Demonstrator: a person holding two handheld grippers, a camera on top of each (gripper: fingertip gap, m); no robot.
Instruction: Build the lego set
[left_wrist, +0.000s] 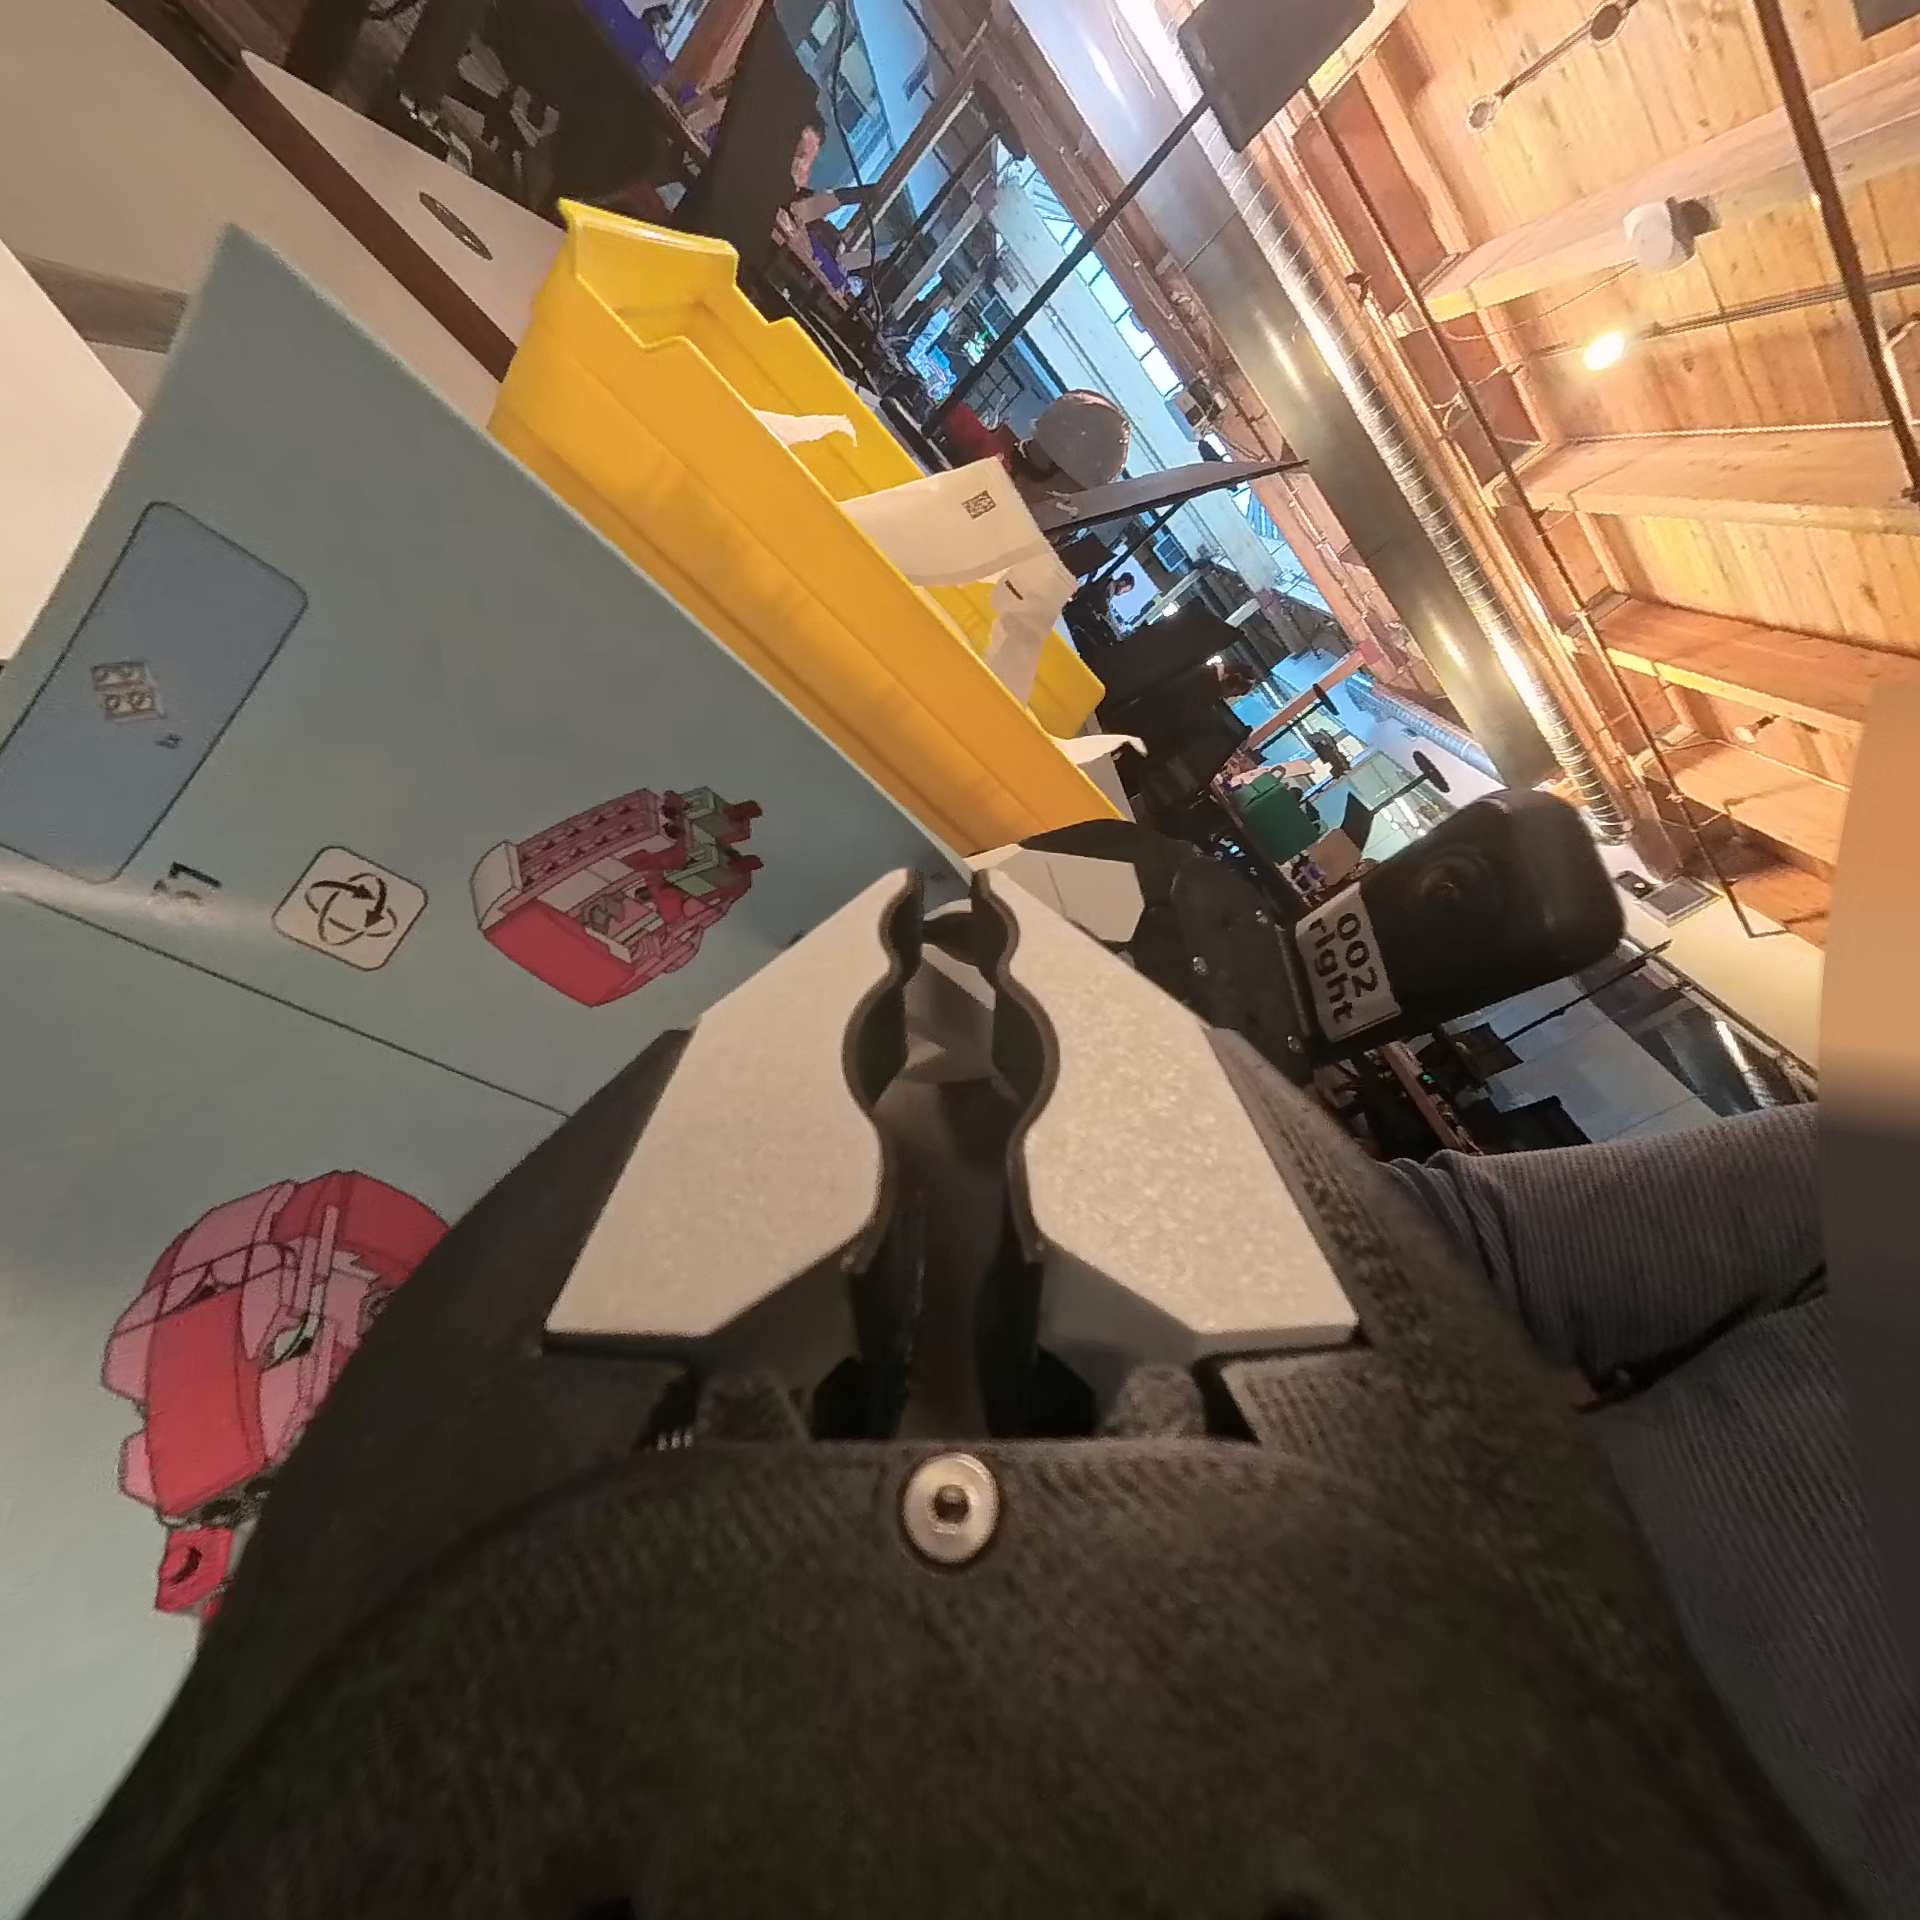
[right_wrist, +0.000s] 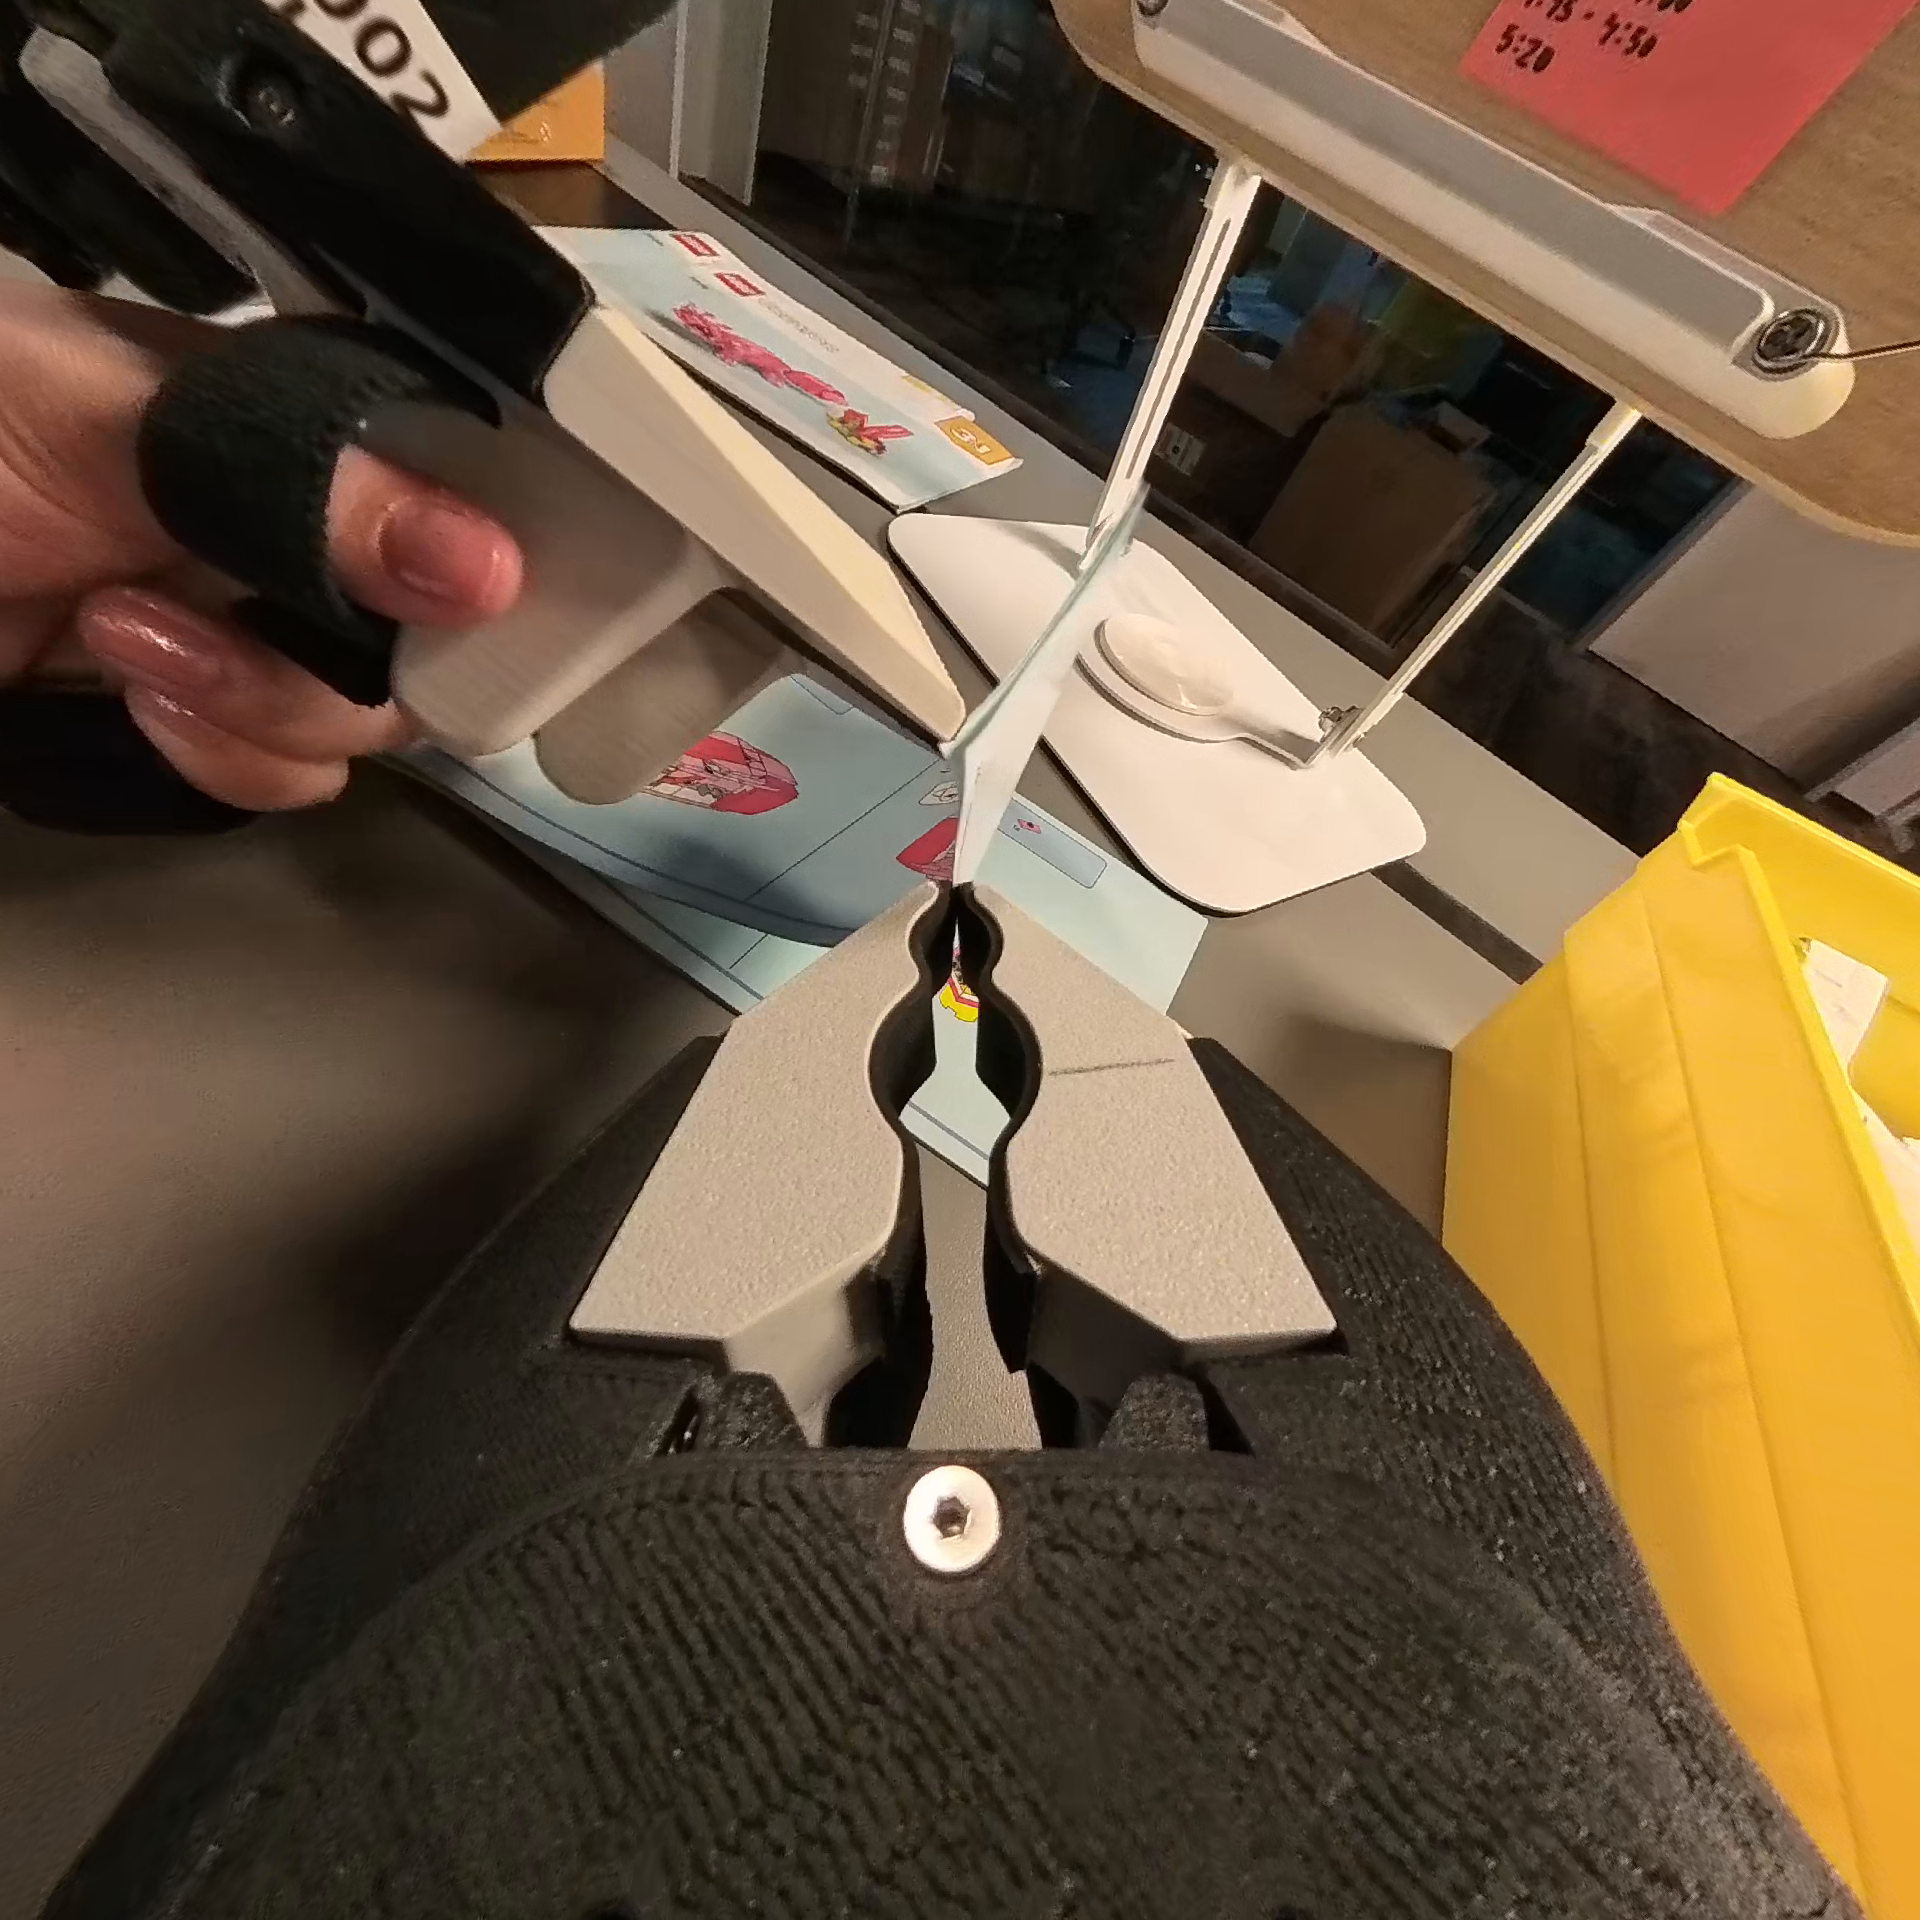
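Two claws of like build: grey, grainy, wedge-shaped fingers (right_wrist: 831, 1122) with black wavy inner edges, set in a black ribbed, coarse-textured housing (right_wrist: 935, 1714); behind the fingers, one silver hex-socket screw (right_wrist: 952, 1519) on the midline. Left claw (right_wrist: 940, 732) seen side-on: cream finger, brushed grey trigger, black body, white label with black print. Black knit fingerless glove (right_wrist: 260, 499) on the hand; blue-grey ribbed sleeve (left_wrist: 1662, 1299) right of the left claw

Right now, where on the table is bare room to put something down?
Bare grey table lies left of the open booklet, and a narrower strip between booklet and yellow bin. Around the white stand base and both tongs it is crowded.
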